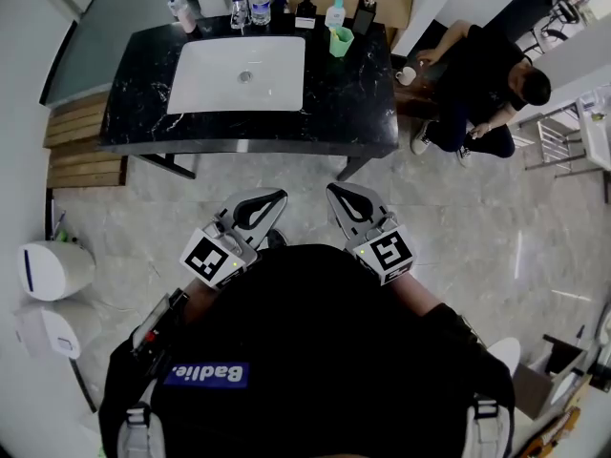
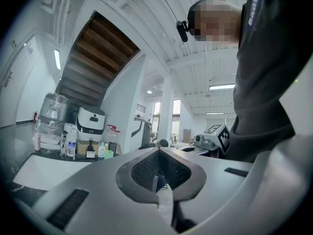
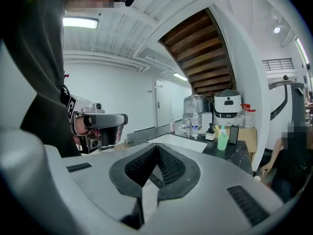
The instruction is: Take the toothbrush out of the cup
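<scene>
While top-down overhead, cup (image 1: 341,41) side-on elsewhere

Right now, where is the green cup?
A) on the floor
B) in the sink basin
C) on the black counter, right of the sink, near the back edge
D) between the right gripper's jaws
C: the green cup stands on the black counter, just right of the white sink and near the back edge.

Contents of green cup (image 1: 341,41) too small to tell, labels on bottles (image 1: 259,0) unreadable
</scene>
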Available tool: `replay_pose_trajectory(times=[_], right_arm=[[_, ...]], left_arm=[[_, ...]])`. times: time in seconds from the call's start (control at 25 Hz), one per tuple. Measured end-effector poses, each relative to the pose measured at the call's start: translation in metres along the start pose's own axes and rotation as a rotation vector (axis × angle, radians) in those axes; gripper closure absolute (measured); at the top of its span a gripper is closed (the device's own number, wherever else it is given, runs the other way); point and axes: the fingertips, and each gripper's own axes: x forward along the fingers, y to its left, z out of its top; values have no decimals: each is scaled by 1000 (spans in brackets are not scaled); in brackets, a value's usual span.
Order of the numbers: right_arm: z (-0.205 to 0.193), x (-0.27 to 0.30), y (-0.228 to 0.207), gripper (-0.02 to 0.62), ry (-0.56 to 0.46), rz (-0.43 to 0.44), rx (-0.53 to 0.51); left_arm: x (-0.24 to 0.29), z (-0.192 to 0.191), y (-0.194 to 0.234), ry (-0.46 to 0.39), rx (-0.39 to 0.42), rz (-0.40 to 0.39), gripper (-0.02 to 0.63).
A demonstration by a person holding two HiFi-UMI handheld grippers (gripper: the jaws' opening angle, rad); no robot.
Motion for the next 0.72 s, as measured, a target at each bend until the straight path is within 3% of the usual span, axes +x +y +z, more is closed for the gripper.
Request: replay_pose_trajectory(times=[0.32, 0.44, 0.72], right_arm=[[18, 24, -14, 582, -14, -96, -8], [20, 26, -17, 581, -15, -97, -14], [16, 36, -42, 581, -15, -67, -5]], left_arm=[[-11, -2, 29, -18, -2, -27, 595], [-8, -3, 28, -13, -42, -25, 595], [9, -6, 38, -2, -40, 21, 595]])
